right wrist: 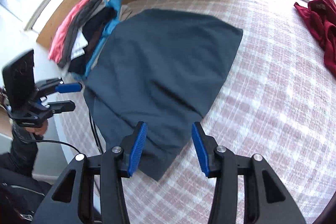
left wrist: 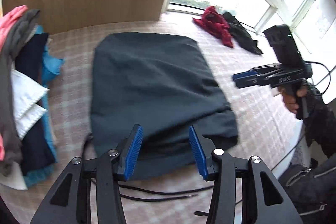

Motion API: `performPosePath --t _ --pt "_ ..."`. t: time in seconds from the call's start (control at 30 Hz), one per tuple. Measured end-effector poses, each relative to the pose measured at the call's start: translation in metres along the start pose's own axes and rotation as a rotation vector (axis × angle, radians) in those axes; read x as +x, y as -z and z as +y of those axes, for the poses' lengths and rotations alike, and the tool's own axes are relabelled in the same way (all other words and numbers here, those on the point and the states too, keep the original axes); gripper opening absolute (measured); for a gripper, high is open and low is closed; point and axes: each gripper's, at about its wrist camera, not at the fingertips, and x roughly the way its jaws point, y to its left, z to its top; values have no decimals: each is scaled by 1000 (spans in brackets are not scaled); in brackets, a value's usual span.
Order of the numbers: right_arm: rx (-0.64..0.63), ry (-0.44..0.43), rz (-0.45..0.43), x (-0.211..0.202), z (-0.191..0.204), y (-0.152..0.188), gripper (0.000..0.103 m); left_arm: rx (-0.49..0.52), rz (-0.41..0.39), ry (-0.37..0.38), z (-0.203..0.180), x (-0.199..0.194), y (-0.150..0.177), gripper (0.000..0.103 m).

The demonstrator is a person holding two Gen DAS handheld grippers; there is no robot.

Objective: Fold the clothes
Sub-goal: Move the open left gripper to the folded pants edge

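both tongs, left (left wrist: 166, 150) and right (right wrist: 168, 146), hang apart and empty above the dark garment (left wrist: 155, 85) lying half-folded on the bed (right wrist: 273, 98). it looks soft, light and floppy; pinching its near hem corners seems best.

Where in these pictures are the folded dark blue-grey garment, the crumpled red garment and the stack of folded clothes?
Folded dark blue-grey garment (left wrist: 155, 85): left wrist view, middle of its top surface.
Crumpled red garment (left wrist: 216, 24): left wrist view, its bunched centre.
Stack of folded clothes (right wrist: 84, 35): right wrist view, dark layers mid-stack.
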Motion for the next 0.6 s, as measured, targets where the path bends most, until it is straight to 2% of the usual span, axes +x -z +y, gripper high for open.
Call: performPosePath --t 0.07,0.17,0.23,0.3,0.37,0.4,0.43,0.47,0.6 --pt "-51 25 24 8 6 8 45 78 34 9 -32 14 3 46" --pt "-90 48 52 12 4 11 45 252 72 -28 -78 37 9 46" --pt "-56 16 57 9 -7 7 45 381 99 -44 -101 52 14 46" --pt "-4 -39 39 0 -20 2 45 488 134 -101 -117 67 17 46" --pt "41 -69 11 -8 -30 -4 45 565 153 -123 -126 80 17 41" --pt "54 -71 5 -9 -33 -7 45 575 159 -117 -127 84 16 34" --pt "63 -72 10 -8 -35 -10 45 573 166 -112 -127 87 14 13" --pt "72 -79 19 -5 -37 -12 45 571 173 -106 -127 89 12 5" --pt "122 -113 61 16 -44 -16 45 539 178 -41 -125 81 7 5"
